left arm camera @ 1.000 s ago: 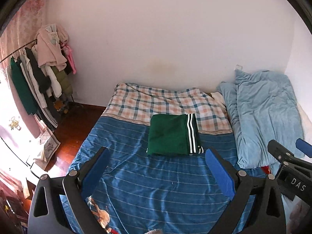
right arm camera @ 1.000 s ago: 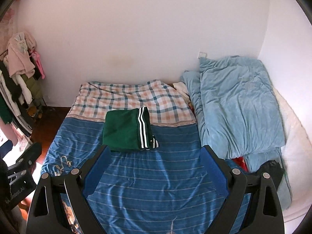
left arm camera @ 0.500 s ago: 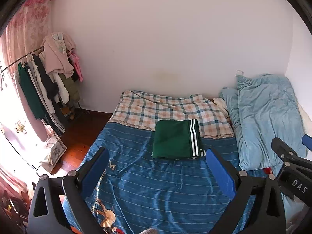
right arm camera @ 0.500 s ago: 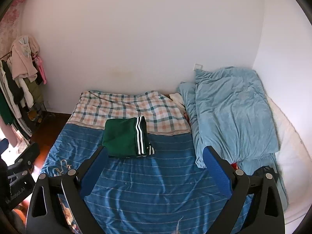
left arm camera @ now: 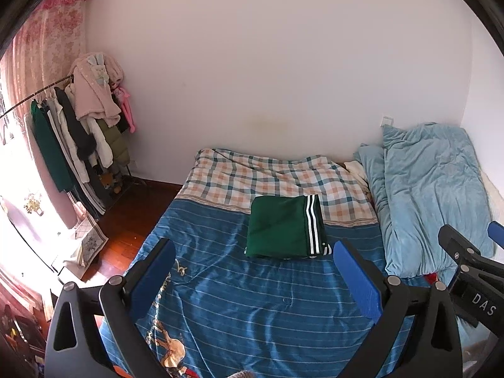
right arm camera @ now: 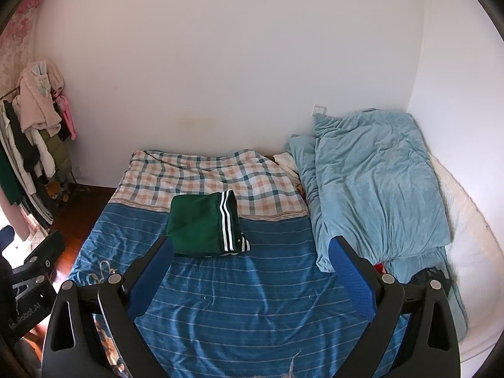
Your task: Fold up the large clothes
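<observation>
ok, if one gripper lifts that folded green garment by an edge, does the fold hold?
Probably not. The folded green garment looks like soft layered fabric, so it would likely droop and unfold. It seems light, and may slide on the sheeny blue striped bedcover if pushed.

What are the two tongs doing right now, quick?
Left tongs: open, holding nothing.
Right tongs: open, holding nothing.

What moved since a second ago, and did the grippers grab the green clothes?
Both grippers drew back and tilted up: more wall and floor show now. Neither took hold of anything. The left gripper and right gripper stay open and empty. The folded green garment lies where it was on the blue striped bedspread, beside the light blue duvet.
</observation>
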A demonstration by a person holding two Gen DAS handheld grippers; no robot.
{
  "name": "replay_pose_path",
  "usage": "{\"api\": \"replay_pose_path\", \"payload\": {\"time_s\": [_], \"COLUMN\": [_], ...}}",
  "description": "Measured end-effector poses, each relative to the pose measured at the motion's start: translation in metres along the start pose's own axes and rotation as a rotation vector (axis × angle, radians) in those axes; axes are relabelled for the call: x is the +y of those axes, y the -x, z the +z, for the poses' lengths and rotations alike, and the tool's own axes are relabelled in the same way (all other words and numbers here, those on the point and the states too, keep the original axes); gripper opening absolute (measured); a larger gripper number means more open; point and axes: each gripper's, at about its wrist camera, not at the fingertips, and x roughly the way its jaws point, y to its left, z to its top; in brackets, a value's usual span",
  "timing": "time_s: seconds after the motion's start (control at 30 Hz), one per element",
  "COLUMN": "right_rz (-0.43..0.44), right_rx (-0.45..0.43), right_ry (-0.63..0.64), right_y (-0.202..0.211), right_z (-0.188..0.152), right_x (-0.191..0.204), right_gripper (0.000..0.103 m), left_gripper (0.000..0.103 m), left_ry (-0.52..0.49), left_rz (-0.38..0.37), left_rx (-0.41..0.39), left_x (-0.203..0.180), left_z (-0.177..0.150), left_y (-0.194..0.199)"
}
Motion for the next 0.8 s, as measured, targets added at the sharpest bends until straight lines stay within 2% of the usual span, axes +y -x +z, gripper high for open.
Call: {"api": "replay_pose_path", "payload": {"time_s": [0.8], "right_rz": [0.019], "right_rx": [0.002], "right_ry": [0.002], "right_y": [0.0027], "right_z": [-0.0001], "right_x": [-0.0017], "right_gripper": [0.101], "left_gripper": [0.103], "left_ry": [0.005], "left_rz": [0.006], "left_rx": [-0.009], "left_x": [-0.0040], "left_z": [0.0034], "left_y": [0.0058]}}
